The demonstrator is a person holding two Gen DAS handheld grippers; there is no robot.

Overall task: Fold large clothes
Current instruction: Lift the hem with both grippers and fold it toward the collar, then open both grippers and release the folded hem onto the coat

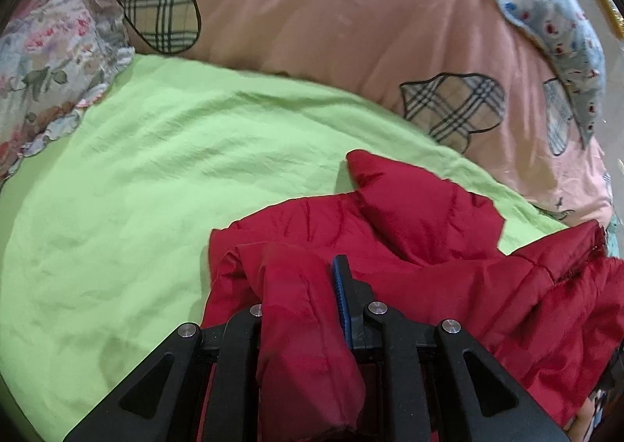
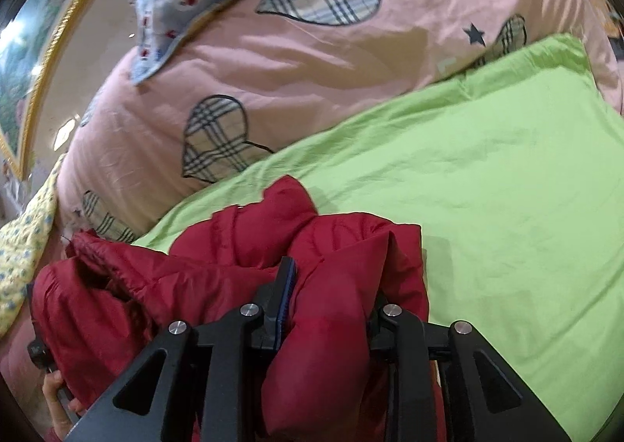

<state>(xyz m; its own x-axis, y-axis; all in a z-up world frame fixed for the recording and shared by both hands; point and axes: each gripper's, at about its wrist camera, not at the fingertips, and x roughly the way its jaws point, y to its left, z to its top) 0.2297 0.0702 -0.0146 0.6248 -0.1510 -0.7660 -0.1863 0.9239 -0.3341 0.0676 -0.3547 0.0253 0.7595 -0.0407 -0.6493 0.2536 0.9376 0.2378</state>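
Note:
A red puffer jacket (image 1: 421,215) lies bunched on a lime green sheet (image 1: 136,188). In the left wrist view my left gripper (image 1: 300,278) is shut on a thick fold of the jacket; only its right finger with the blue pad (image 1: 343,286) shows, the left one is buried in fabric. In the right wrist view my right gripper (image 2: 331,270) is shut on another fold of the red jacket (image 2: 234,247); its left finger with the blue pad (image 2: 286,282) shows, the right one is hidden. The jacket's elastic hem (image 2: 101,251) hangs to the left.
A pink quilt (image 1: 331,13) with plaid heart patches is heaped behind the green sheet (image 2: 487,176). A floral pillow (image 1: 50,63) lies far left, a blue floral cloth (image 1: 546,13) on the quilt's right. A gold-framed picture (image 2: 35,63) and a yellow cloth (image 2: 23,239) show left.

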